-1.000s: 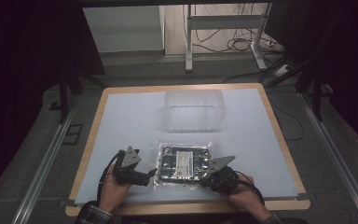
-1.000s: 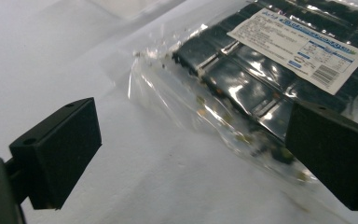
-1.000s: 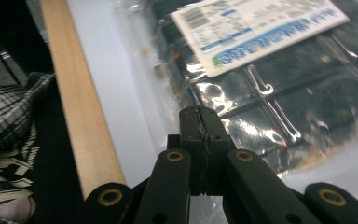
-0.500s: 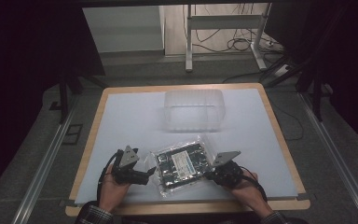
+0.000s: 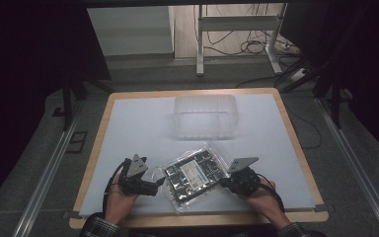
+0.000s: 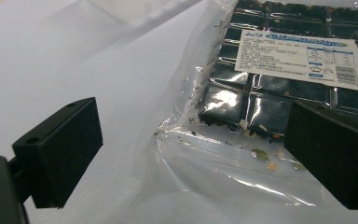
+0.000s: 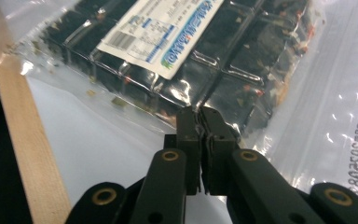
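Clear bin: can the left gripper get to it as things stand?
Probably yes. The left gripper is open and holds nothing, and bare table lies between it and the clear bin. Only the bag sits alongside.

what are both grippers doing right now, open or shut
Left gripper: open, jaws either side of the clear plastic bag of dark tiles.
Right gripper: shut on the bag's edge.

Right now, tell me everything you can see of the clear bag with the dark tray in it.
The clear bag is thin, glossy, crinkled plastic, lying askew near the table's front edge. Inside sits a dark tray of square cells under a white printed label with a barcode; crumbs lie loose at one end. The right gripper is shut on its edge. The left gripper is open, its jaws either side of a corner.
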`<control>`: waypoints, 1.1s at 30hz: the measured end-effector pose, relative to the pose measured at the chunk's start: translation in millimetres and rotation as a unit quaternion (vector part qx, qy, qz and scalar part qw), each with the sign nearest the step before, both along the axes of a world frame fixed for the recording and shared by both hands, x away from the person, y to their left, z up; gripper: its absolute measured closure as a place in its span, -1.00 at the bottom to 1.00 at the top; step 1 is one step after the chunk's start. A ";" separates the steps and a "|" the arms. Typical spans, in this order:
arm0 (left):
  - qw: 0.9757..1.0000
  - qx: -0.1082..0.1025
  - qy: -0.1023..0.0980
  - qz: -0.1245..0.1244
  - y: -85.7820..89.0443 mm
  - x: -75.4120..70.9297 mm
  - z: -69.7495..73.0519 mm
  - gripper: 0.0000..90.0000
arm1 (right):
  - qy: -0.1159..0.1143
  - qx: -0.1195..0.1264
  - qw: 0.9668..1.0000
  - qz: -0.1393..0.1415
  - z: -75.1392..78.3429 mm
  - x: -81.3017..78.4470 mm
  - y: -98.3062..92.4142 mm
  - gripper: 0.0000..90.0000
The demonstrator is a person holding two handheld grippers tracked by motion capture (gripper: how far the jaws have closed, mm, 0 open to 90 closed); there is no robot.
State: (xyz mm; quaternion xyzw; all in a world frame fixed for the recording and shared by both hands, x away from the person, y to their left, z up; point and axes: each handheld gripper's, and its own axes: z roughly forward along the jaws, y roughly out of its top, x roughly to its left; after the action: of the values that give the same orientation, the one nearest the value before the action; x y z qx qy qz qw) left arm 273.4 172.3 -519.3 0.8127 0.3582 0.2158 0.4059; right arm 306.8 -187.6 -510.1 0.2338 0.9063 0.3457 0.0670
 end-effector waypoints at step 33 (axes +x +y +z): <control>1.000 0.010 0.002 -0.007 -2.7 -0.1 -1.0 -0.89 | -0.045 0.045 0.994 -0.094 10.9 31.7 -36.3 -0.03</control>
State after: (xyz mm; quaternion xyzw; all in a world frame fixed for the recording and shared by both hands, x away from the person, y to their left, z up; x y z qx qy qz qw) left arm 273.3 169.5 -520.3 0.8196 0.3509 0.2154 0.3983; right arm 338.6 -223.9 -499.2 0.3051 0.8598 0.3883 0.1298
